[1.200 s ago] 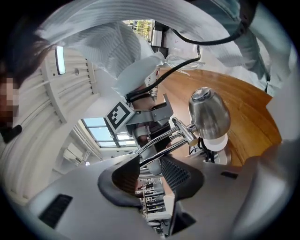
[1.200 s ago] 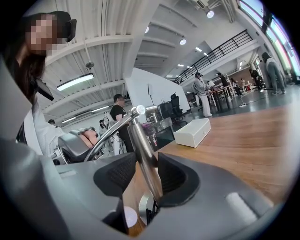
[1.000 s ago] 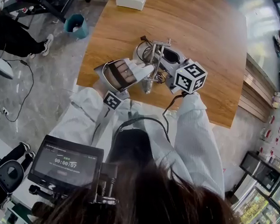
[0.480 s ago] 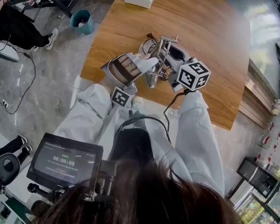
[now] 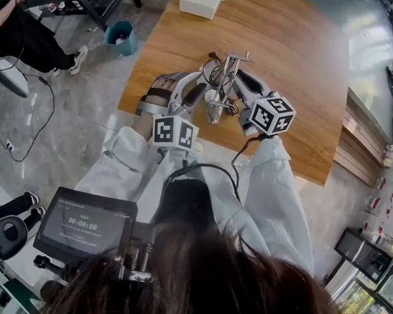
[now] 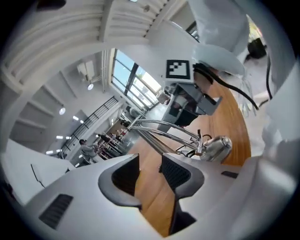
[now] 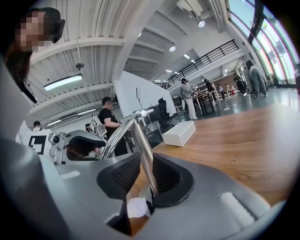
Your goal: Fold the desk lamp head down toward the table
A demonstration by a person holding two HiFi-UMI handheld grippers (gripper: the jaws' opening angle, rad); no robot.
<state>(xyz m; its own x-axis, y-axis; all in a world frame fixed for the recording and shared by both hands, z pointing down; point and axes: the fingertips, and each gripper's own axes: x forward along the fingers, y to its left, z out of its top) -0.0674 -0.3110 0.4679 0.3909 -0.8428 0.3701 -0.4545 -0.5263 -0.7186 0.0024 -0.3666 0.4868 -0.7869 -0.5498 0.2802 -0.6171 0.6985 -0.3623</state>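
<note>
Left gripper (image 5: 193, 95) now beside lamp (image 5: 225, 76), empty jaws newly wider; box (image 5: 202, 1) beyond.

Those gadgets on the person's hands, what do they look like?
The left gripper and the right gripper are pale grey plastic shells, each with two dark ribbed pads. The left cube and the right cube are white with black square markers. A black cable trails from the right one. The sleeves are whitish.

left tongs (image 6: 149, 159) opening, empty | right tongs (image 7: 146, 160) closing onto lamp arm (image 7: 138, 134)
</note>
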